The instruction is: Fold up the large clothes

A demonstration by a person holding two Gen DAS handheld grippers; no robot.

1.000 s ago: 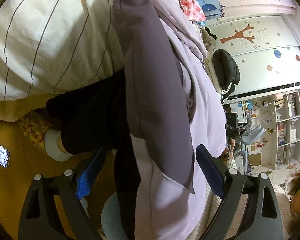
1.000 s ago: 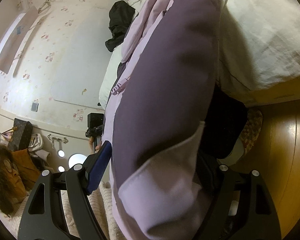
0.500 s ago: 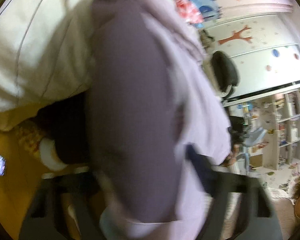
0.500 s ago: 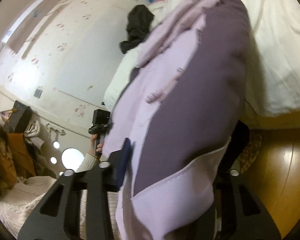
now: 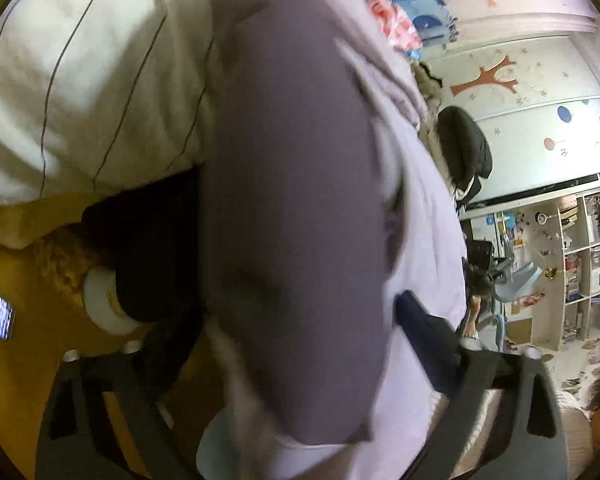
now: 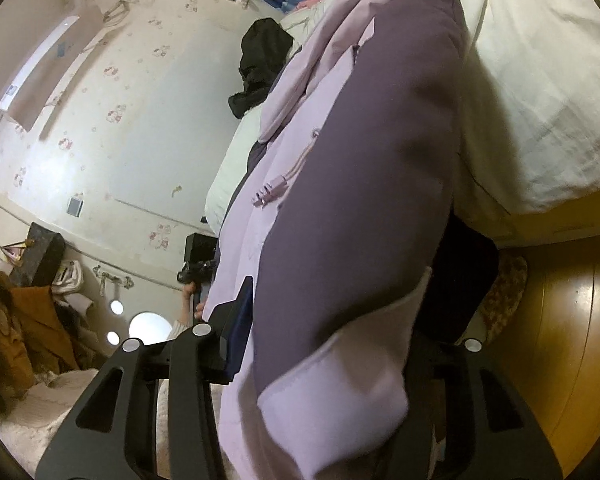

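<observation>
Jacket (image 6: 360, 184) between right claw (image 6: 340, 340) fingers

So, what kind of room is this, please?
Most likely a child's bedroom in a home. There is a bed with a striped cream duvet, a wardrobe with a tree decoration, and cluttered shelves beside it.

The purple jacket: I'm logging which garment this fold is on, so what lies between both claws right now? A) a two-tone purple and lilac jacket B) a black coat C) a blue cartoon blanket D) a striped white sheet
A: the purple jacket fills the gap of the right claw, and of the left claw too.
</observation>
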